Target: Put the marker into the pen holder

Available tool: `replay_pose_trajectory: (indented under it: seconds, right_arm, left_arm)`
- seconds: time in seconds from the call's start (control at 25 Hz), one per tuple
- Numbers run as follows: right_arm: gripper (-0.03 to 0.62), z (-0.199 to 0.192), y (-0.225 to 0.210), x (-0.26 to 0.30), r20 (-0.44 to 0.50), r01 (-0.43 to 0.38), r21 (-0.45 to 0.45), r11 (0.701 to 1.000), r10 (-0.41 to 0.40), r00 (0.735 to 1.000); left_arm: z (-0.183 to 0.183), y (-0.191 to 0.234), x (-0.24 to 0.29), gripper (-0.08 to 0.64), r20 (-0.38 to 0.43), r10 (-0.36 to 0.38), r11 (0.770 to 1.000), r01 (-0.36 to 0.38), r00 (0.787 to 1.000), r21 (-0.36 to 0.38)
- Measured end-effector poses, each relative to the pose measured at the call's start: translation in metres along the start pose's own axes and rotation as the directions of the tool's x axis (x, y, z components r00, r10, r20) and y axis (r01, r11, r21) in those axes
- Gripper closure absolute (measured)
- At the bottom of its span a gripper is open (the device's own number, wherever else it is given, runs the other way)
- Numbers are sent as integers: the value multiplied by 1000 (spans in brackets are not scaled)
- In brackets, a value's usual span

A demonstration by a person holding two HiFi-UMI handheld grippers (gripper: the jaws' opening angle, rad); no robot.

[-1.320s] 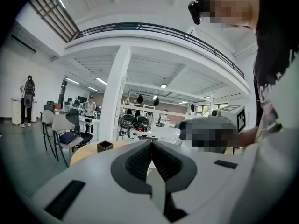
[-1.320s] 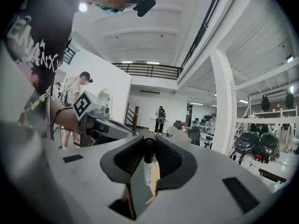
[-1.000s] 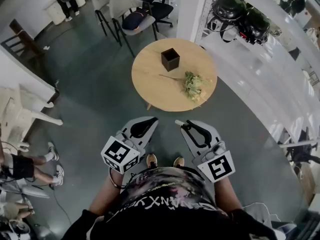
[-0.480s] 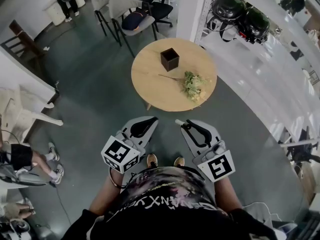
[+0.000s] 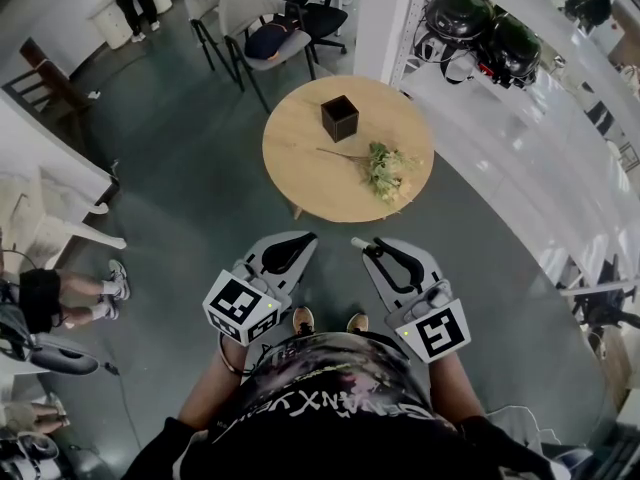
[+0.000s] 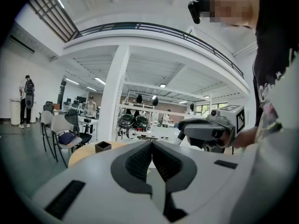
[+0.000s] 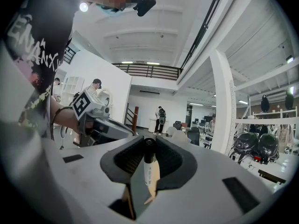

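Short of the round table (image 5: 300, 183), the left gripper (image 5: 300, 240) has its jaws pressed together on nothing, and the right gripper (image 5: 362, 248) pinches the marker (image 7: 148, 167) lengthwise in its jaws, well apart from the pen holder (image 5: 340, 118) on the table's far side. Held level, the marker could strike the holder's rim and tip it, or the reach could drag through the dried flowers (image 5: 385, 168) on the table's near right. Since a second ago both grippers keep their spot; only a bystander's legs (image 5: 80, 303), far left of the table, have shifted.
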State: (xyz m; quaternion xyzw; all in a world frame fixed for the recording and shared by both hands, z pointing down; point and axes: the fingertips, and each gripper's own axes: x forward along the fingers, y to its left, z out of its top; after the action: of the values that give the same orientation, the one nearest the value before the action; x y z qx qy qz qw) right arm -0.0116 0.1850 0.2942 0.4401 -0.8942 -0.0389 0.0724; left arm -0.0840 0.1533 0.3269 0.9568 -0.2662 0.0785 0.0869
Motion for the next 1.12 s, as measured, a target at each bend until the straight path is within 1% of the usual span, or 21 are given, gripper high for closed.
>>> replay_pose_trajectory:
  seconds: [0.2,0.4,0.68,0.92,1.12]
  right_arm:
    - [511,3,2,-1,17,-24,36,999,23,1000]
    - [509,8,2,1,40,-38,30,999,37,999]
    - [509,9,-3,-5,57,-26,36,999,24,998]
    - [509,8,-10,-15,66,-24,33,999,21,998]
    - [509,7,-12,-28,76,-35,27,999,33,997]
  left_arm:
    - [1,-1,-1,541,1,5,1000,-5,1000,4]
    - [4,-1,1,540,1,7,1000,-7,1000,8]
    - [4,-7,6,540,-4,3,1000,-3,1000,15]
    - [4,-18,13,540,-3,1,1000,-1,1000,20]
    - [3,-31,16,540,1,16,1000,-16,1000,21]
